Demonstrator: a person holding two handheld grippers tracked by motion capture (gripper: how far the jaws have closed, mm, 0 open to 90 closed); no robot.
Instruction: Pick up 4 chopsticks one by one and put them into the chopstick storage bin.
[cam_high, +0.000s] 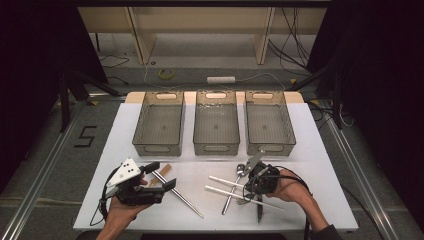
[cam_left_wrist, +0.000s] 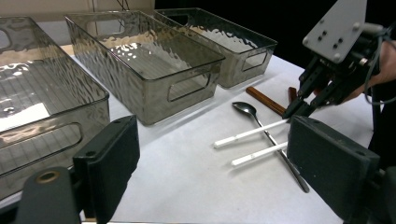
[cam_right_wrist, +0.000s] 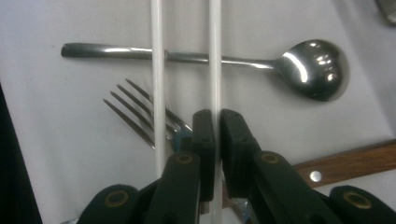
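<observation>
The right gripper (cam_right_wrist: 216, 122) had its jaws pressed together on a white chopstick (cam_right_wrist: 215, 56), pinching it between the pads; the stick ran straight out from the jaws and crossed over the handle of the spoon (cam_right_wrist: 312, 69). A second white chopstick (cam_right_wrist: 158, 93) lay parallel just beside the pinched one, on the side away from the spoon's bowl, also crossing the spoon's handle and lying over the tines of a fork (cam_right_wrist: 140, 114). On the opposite side of the pinched stick, nearer the gripper than the spoon's bowl, a wooden handle with a rivet (cam_right_wrist: 348, 163) lay on the white table (cam_right_wrist: 60, 154).

In the high view the right gripper (cam_high: 258, 181) sat at the cluster of cutlery, with the two white chopsticks (cam_high: 235, 192) reaching from it toward the left gripper (cam_high: 159, 176) and the spoon (cam_high: 234, 190) lying across them. The left gripper hovered well apart from the spoon, its jaws spread wide with nothing between them, beside a metal rod (cam_high: 181, 196) and a small brown piece (cam_high: 165, 170) on the table.

Beyond the spoon, at the far side of the table, three clear grey bins stood in a row, side by side: the left bin (cam_high: 159, 125), the middle bin (cam_high: 216, 124) and the right bin (cam_high: 269, 124), the last one being the nearest to the spoon's bowl.
</observation>
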